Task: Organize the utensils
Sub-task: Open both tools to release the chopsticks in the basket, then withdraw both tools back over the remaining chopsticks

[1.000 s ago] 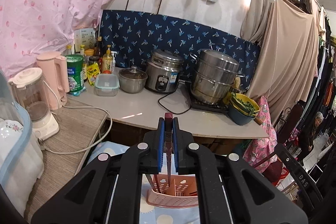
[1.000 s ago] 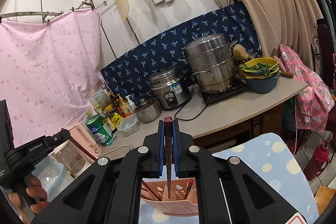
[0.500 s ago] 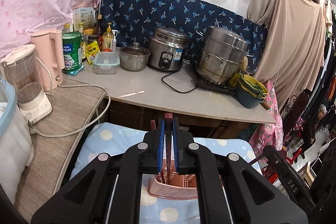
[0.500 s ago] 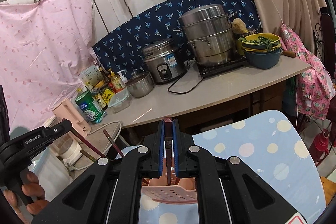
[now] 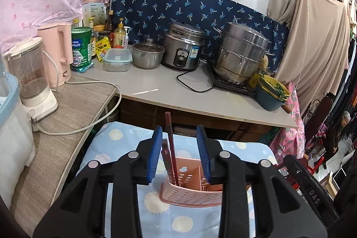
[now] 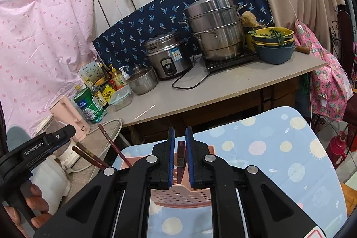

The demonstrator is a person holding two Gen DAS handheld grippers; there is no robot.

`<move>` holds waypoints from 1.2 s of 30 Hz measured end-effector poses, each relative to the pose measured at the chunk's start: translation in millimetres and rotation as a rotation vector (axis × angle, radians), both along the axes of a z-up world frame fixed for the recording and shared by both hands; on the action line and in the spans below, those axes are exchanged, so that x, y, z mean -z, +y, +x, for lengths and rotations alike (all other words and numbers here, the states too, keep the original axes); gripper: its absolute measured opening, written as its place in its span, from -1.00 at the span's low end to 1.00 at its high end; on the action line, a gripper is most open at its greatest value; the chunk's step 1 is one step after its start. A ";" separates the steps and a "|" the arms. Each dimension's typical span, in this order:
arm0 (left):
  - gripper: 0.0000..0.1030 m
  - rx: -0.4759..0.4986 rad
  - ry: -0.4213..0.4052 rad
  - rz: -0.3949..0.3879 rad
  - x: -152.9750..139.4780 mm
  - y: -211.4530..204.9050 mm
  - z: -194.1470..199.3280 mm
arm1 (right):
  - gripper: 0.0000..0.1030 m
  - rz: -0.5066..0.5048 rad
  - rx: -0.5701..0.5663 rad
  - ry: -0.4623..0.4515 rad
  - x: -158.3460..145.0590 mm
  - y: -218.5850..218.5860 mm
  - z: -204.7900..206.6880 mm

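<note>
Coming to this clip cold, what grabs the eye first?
The pink slotted utensil holder on the sun-print blue cloth, dark red chopsticks standing in it between the left gripper's open blue pads. Behind, the stacked steel steamer dominates the cluttered counter.

Holder (image 5: 191,193) lower front hid behind left gripper (image 5: 179,153) body; right side blocked by right finger

Chopsticks (image 5: 170,148) lower ends lost inside holder, compartment unclear

Right view: holder (image 6: 180,195) mostly hid by right gripper (image 6: 179,156); chopstick (image 6: 180,160) between jaws, contact with pads unclear, tip hid

Hand (image 6: 26,213) cut by left edge, only fingers show

Blue-rimmed tub (image 5: 9,117) cut by left edge, contents unclear

Bottle labels (image 5: 104,46) too small to read

Person (image 5: 339,135) at right edge small, partly hid
</note>
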State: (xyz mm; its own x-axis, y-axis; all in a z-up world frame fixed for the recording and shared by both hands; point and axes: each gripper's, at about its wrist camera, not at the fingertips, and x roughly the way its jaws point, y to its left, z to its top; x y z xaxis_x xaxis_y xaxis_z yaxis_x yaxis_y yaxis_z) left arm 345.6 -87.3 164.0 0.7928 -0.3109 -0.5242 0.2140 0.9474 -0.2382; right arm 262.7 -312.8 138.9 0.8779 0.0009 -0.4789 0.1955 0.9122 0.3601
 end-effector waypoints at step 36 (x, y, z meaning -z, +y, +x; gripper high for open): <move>-0.37 0.007 0.026 0.217 43.0 32.2 -153.0 | -0.57 -0.103 -0.078 0.072 30.8 59.9 -157.8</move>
State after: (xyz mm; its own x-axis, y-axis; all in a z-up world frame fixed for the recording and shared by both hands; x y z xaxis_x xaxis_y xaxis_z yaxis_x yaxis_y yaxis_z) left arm 192.6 -55.0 121.0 0.7762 -0.1938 -0.6000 0.2171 0.9756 -0.0344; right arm 104.9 -252.9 108.1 0.8407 0.0156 -0.5413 0.1443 0.9570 0.2516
